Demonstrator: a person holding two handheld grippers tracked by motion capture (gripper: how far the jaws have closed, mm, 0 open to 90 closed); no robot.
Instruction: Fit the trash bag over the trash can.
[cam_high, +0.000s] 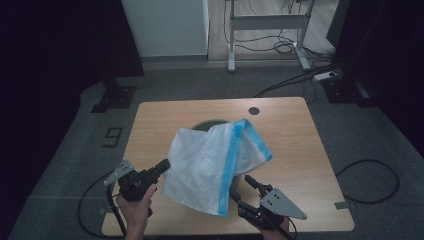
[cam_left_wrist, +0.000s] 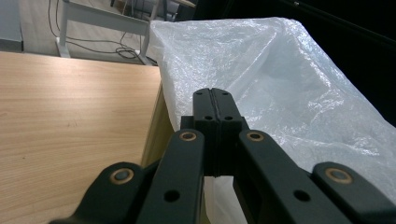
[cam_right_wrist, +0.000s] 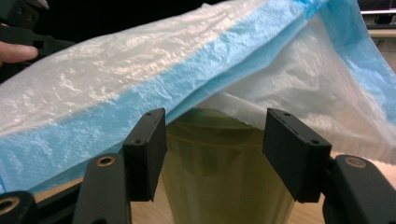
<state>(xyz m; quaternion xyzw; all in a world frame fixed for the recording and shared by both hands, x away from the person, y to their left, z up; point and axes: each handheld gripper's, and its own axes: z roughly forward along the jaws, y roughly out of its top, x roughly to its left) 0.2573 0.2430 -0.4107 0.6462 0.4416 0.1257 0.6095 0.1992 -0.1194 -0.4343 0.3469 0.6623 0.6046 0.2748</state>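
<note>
A crumpled white plastic bag (cam_high: 202, 162) with a blue band along its rim lies draped over a green bin (cam_high: 204, 124) in the middle of the wooden table (cam_high: 155, 120). My left gripper (cam_high: 164, 165) is at the bag's left edge, its jaws pressed together on the film. In the left gripper view the bag (cam_left_wrist: 280, 84) billows just beyond the shut gripper (cam_left_wrist: 212, 105). My right gripper (cam_high: 240, 187) stands open near the front edge. In its own view this gripper (cam_right_wrist: 212, 144) faces the bin (cam_right_wrist: 215, 163) under the bag's blue rim (cam_right_wrist: 140, 112).
A round cable hole (cam_high: 254, 110) sits at the table's far side. Beyond the table stand a metal desk frame (cam_high: 267, 22) and a white cabinet (cam_high: 165, 25), with cables on the floor (cam_high: 370, 180). Bare tabletop (cam_left_wrist: 70, 116) spreads to the left of the bag.
</note>
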